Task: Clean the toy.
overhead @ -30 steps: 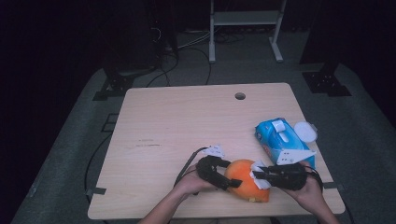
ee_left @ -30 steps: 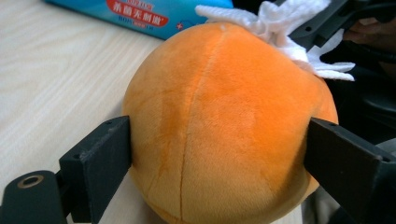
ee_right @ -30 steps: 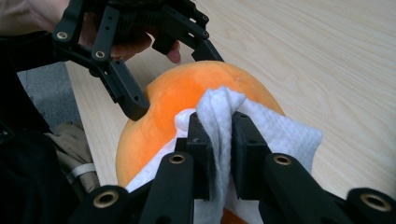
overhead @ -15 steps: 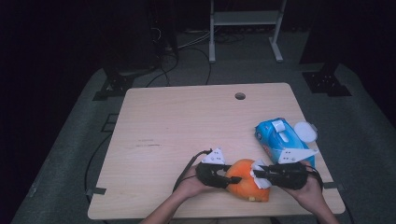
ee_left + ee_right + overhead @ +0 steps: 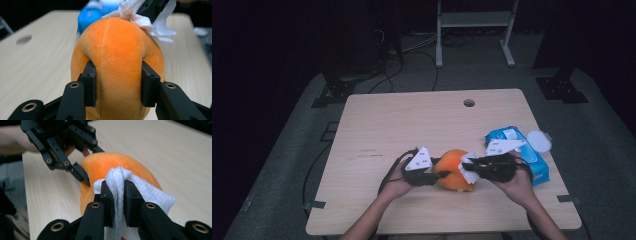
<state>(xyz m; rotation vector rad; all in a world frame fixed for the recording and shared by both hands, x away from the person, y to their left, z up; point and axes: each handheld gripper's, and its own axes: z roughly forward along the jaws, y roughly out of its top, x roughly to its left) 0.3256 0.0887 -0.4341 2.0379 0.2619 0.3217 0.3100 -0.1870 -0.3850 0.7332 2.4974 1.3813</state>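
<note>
Left fingers (image 5: 118, 86) clamped on orange plush (image 5: 117, 55), right fingers (image 5: 117, 195) pinching white wipe (image 5: 117, 180), near table's front edge (image 5: 437, 227).

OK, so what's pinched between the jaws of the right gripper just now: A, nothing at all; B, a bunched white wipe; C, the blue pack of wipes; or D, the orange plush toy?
B: in the right gripper view the right gripper has its jaws clamped on a bunched white wipe, pressed against the orange plush toy.

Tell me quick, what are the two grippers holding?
Left gripper: its jaws have just been closing and now squeeze the orange plush.
Right gripper: shut on a white wipe that lies against the plush.
</note>
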